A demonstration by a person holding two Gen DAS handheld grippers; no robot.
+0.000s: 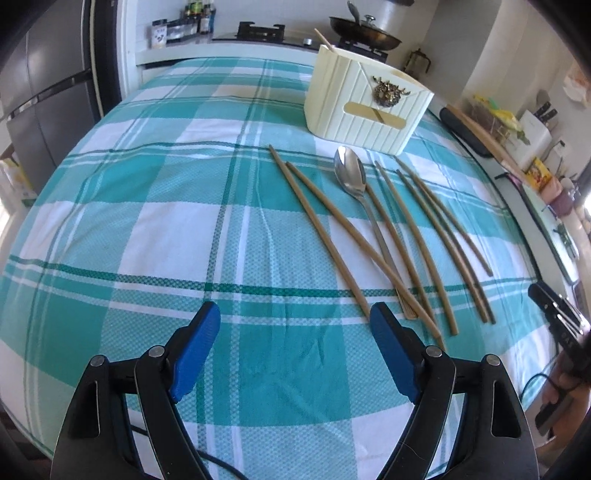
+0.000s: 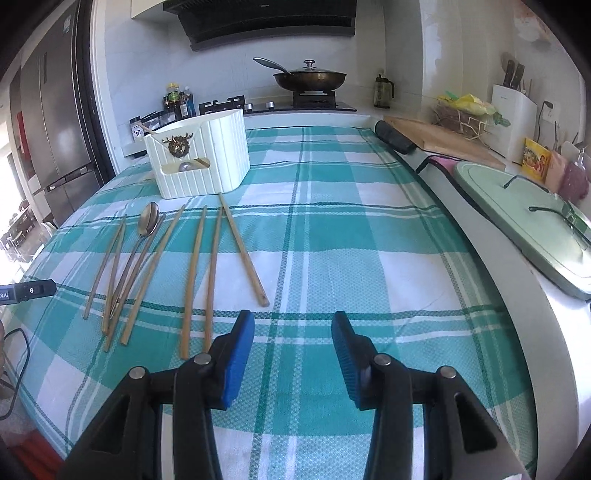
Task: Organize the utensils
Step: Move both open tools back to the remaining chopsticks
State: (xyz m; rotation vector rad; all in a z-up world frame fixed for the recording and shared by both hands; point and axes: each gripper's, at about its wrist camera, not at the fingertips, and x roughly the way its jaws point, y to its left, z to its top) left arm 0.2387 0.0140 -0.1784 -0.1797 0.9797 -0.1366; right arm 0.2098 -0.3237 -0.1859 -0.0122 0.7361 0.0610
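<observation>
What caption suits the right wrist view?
Open right gripper hovers over checked tablecloth beside loose chopsticks, spoon and cream holder.

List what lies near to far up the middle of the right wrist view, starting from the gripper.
right gripper, open with nothing between its fingers → checked tablecloth → stove → lidded pan → range hood.

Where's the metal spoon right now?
The spoon lies on the checked tablecloth among the chopsticks, its bowl pointing toward the cream holder; it appears left of centre in the right wrist view.
</observation>
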